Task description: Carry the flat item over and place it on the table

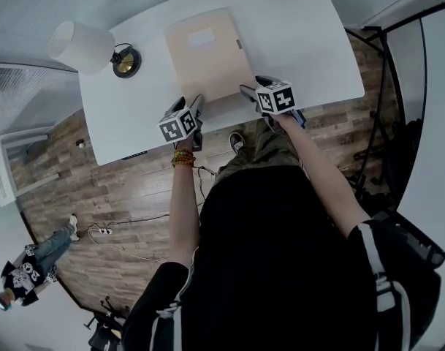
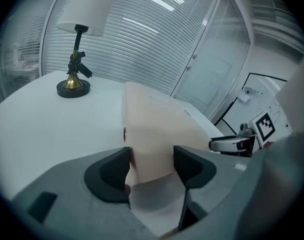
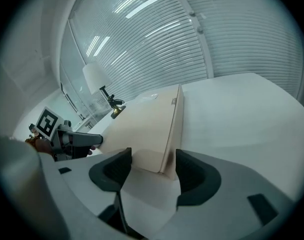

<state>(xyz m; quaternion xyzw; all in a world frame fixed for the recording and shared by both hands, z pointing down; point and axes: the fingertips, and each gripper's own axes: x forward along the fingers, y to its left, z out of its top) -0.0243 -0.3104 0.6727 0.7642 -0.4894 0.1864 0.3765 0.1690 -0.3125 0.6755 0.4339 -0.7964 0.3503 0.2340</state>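
A flat beige item [image 1: 207, 53] lies on the white table [image 1: 302, 42], its near edge close to the table's front edge. My left gripper [image 1: 197, 101] is at the item's near-left corner. In the left gripper view that corner [image 2: 152, 134] sits between the wide jaws, and the pads do not press it. My right gripper [image 1: 248, 91] is at the near-right corner. In the right gripper view the item's thick edge [image 3: 169, 134] shows between jaws that also stand apart. Each gripper view shows the other gripper: the right gripper [image 2: 231, 144] and the left gripper [image 3: 74, 140].
A lamp [image 1: 123, 61] with a white shade and brass base stands at the table's far left [image 2: 74, 81]. Slatted glass walls lie behind the table. A black stand [image 1: 383, 123] is at the right. A person [image 1: 25, 269] sits on the wood floor, with cables nearby.
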